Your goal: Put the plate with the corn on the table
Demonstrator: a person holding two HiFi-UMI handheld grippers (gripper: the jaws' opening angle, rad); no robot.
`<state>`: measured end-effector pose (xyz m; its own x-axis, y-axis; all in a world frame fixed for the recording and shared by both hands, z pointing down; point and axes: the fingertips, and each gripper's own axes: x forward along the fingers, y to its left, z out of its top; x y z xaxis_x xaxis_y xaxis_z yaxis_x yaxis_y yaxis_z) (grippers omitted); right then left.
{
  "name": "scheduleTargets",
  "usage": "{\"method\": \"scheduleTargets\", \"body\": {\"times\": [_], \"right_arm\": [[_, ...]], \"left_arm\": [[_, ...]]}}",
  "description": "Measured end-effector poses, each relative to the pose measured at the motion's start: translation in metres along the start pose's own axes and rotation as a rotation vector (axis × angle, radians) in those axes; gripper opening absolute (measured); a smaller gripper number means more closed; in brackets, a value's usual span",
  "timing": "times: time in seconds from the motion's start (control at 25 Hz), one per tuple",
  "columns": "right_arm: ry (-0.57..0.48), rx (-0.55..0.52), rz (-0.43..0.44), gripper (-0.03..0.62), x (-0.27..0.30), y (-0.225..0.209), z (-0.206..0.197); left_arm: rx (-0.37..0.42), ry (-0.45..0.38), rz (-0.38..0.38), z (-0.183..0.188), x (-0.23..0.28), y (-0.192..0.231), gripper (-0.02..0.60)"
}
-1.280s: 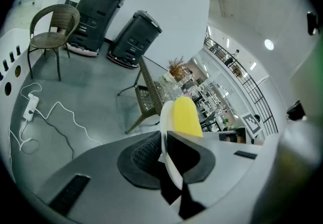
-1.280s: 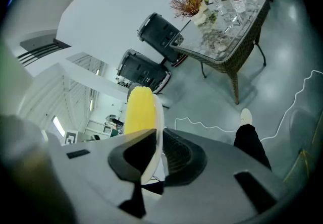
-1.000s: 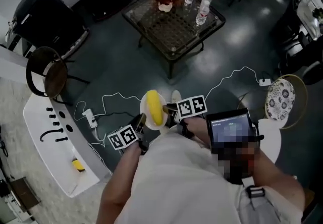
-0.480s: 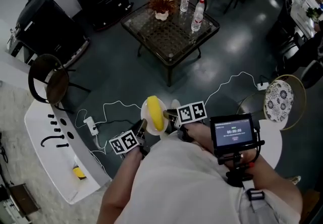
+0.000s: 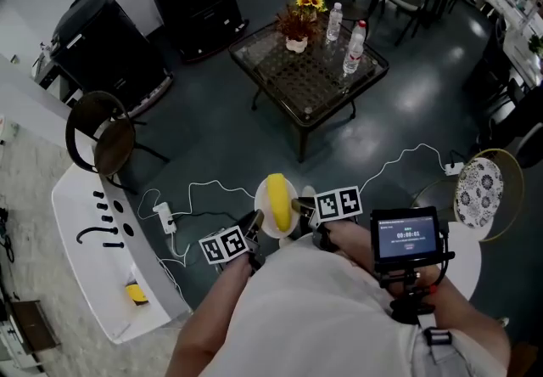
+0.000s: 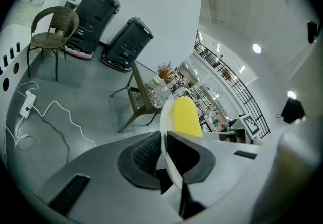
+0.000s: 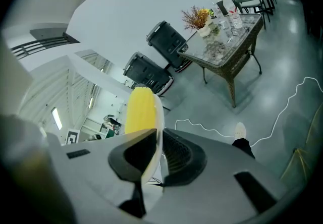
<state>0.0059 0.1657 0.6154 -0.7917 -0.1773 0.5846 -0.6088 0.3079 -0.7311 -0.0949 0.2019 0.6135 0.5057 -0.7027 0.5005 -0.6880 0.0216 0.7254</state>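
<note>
One plate [image 5: 260, 204] bearing corn [image 5: 277, 201], left gripper [image 5: 254, 224], right gripper [image 5: 302, 206] clamping its rim

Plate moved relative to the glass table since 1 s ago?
Yes, slightly: in the head view the plate is nearer the glass table's near leg.

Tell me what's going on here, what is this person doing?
A person holds a gripper in each hand. The left gripper and the right gripper each clamp an opposite edge of a white plate carrying a yellow corn cob, above the dark floor. The glass-topped table with flowers and bottles stands ahead, so the plate is not yet set down.
</note>
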Motion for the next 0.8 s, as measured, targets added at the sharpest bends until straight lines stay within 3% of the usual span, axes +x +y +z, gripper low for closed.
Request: {"method": "scheduleTargets", "body": {"times": [0.8], "right_arm": [[-0.004, -0.013, 0.011, 0.046, 0.0019, -0.0058, 0.002]], "left_arm": [[-0.02, -0.005, 0.004, -0.0024, 0.0061, 0.0034, 0.041]]}}
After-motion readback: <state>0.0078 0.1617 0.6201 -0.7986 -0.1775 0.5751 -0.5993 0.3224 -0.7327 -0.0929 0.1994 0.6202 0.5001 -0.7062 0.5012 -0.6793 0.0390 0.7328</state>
